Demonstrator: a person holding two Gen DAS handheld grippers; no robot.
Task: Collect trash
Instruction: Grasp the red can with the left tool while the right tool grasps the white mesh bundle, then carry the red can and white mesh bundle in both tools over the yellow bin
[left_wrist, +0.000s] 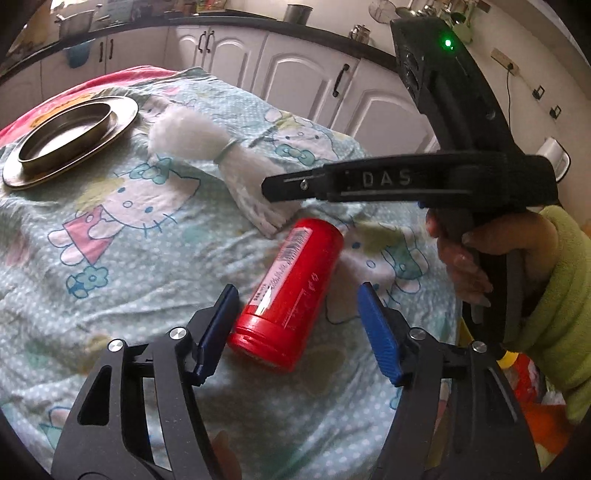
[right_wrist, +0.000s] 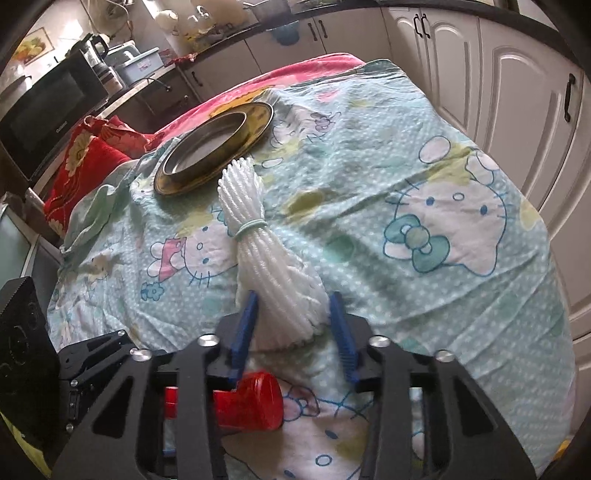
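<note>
From the left wrist view, the left gripper (left_wrist: 295, 332) hangs over a red can (left_wrist: 291, 291) that lies on its side on the patterned cloth (left_wrist: 110, 258) covering the desk. Its blue fingers (left_wrist: 376, 332) stand apart on either side of the can's near end, not pressing on it, so nothing is held yet. Beyond the can, the right gripper (left_wrist: 273, 186) reaches across from the right, a hand (left_wrist: 465, 258) in a green sleeve on its handle, its tip over a white bundle of foam netting (left_wrist: 207, 147) tied with a band. A metal plate (left_wrist: 70, 144) sits further off, to the left.

From the right wrist view, the right gripper (right_wrist: 293, 325) has the near end of the white bundle (right_wrist: 266, 258) between its fingers (right_wrist: 245, 325); they look close against it, though I cannot tell whether they are truly pinching. The red can (right_wrist: 255, 400) shows just below.

Both pieces of trash seem to be at the grasping step. Next, I judge, each pair of fingers must close firmly before lifting.
</note>
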